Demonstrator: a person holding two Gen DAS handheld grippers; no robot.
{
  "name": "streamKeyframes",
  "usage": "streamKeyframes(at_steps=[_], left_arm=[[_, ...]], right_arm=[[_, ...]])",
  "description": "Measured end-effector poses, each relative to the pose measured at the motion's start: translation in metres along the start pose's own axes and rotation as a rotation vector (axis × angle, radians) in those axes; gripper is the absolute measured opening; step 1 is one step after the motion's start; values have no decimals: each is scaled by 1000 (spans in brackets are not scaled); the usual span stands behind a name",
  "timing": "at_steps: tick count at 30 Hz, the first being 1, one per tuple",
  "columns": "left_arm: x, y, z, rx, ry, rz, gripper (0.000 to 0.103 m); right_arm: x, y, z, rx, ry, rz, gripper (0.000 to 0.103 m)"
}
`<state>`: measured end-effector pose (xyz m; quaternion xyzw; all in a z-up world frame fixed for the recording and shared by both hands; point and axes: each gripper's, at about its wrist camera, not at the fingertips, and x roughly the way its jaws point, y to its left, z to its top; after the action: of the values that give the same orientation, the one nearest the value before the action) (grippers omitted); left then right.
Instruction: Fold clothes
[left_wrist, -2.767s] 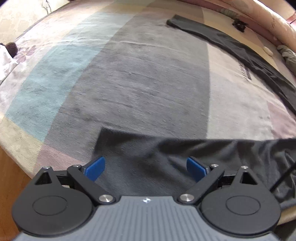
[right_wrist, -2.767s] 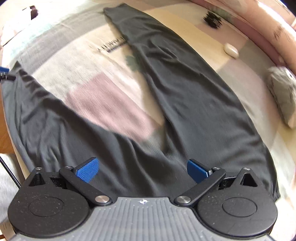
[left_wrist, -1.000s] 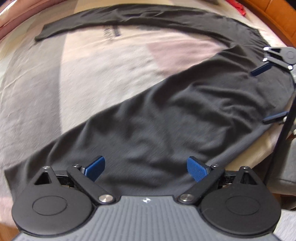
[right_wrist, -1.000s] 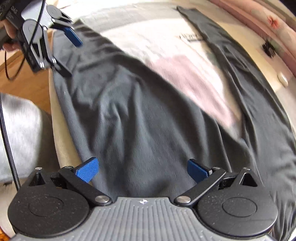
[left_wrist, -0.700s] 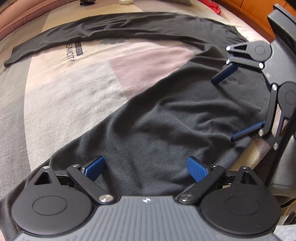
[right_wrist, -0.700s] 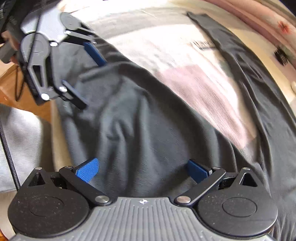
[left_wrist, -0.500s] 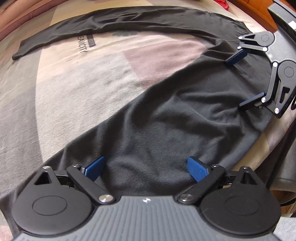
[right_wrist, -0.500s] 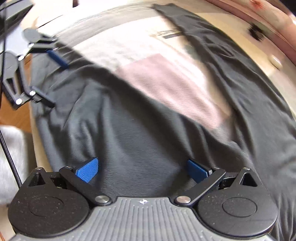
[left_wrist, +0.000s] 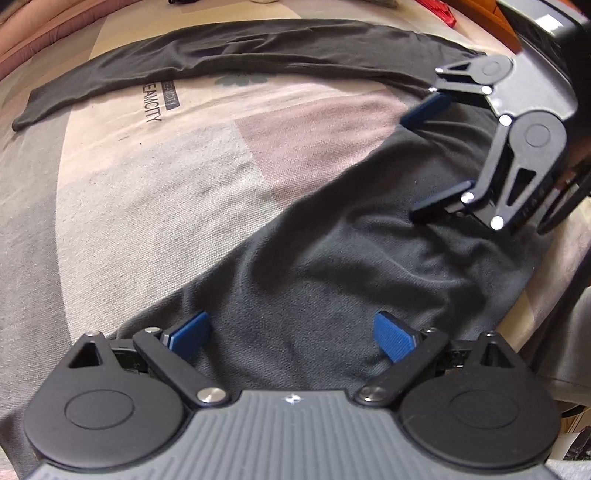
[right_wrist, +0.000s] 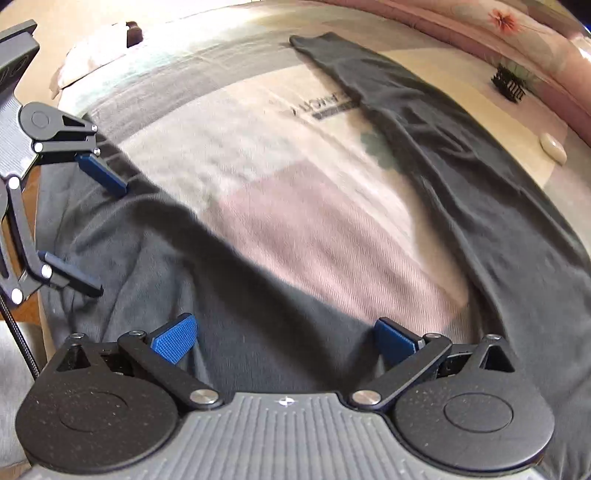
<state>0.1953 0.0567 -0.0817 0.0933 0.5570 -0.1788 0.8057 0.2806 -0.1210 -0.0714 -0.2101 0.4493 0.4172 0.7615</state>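
Note:
Dark grey trousers (left_wrist: 332, 258) lie spread in a V on a patchwork bed cover (left_wrist: 147, 184), the far leg (left_wrist: 258, 51) stretching along the back. My left gripper (left_wrist: 291, 325) hovers open just above the near leg, nothing between its blue pads. My right gripper (left_wrist: 412, 168) is open over the fabric at the upper right, near the crotch. In the right wrist view the trousers (right_wrist: 184, 258) fill the lower left, the right gripper (right_wrist: 284, 332) is open over them, and the left gripper (right_wrist: 109, 240) is open at the left edge.
The bed's edge (left_wrist: 554, 277) runs close on the right in the left wrist view. A black hair clip (right_wrist: 511, 83) and a small white object (right_wrist: 552, 146) lie beyond the far leg. A pink quilt (right_wrist: 480, 22) borders the back. Pale cloth (right_wrist: 92, 55) lies far left.
Both grippers swung from the leg ends toward the trousers' upper part and drew close to each other. The trousers lie as before. Both stayed open.

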Motion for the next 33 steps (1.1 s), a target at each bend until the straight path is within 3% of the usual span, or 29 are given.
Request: streamKeyframes(at_steps=[6,10,25,33], left_arm=[[-5,1,1,3,7,6,95],[-6,3,0,0,19,7,95],[-7,8,10,22,28,24,95],[1,1,27,37,18,43,95]], right_arm=[[-25,7,4,13,-49,23,103],[-17,15,-4,35,6,74,103],[-35,-21,3,149,-81,-56,103],[-22,-45,-29,226,3,-113,103]])
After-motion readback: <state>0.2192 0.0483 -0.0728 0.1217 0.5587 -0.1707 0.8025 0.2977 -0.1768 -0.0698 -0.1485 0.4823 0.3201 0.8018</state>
